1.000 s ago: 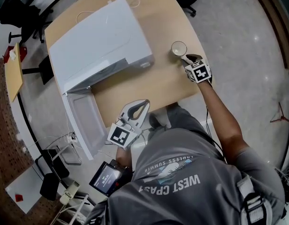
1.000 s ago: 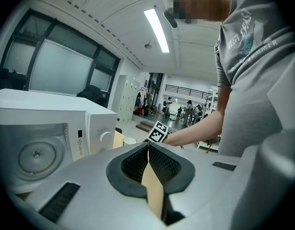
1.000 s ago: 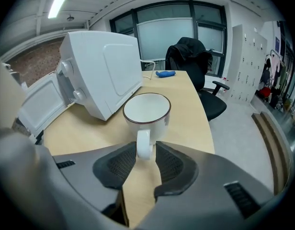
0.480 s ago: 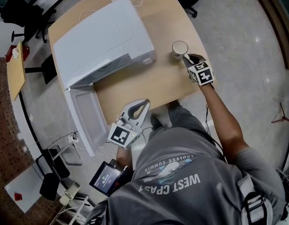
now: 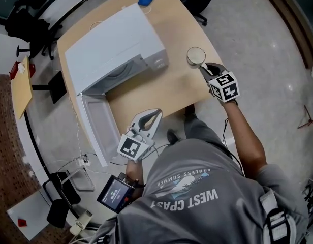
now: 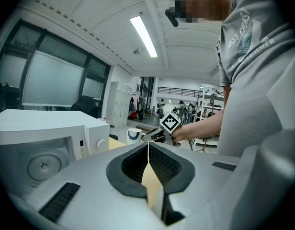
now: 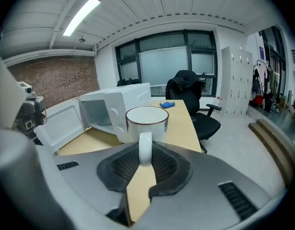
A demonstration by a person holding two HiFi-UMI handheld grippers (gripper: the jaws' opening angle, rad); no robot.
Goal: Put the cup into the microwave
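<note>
The microwave (image 5: 113, 47) stands at the left of the table (image 5: 166, 90) with its door (image 5: 95, 126) swung wide open toward the person, so the cavity is ready to receive. In front of the microwave, just off the table's near edge, the left tongs (image 5: 155, 115) hang idle with their pads pressed together and nothing between them. To the right of the microwave, near the table's far-right edge, sits the white cup (image 5: 195, 56), upright and apparently empty. The right tongs (image 5: 203, 65) pinch its handle (image 7: 145, 147) squarely between the pads. Whether the cup's base is clear of the table is hard to tell. The step in hand looks like the pick-up just secured, with the carry not yet made. The next move calls for keeping the cup level on that narrow handle grip, bringing it leftward round the microwave's front corner, and entering the cavity without catching the door or the frame.
</note>
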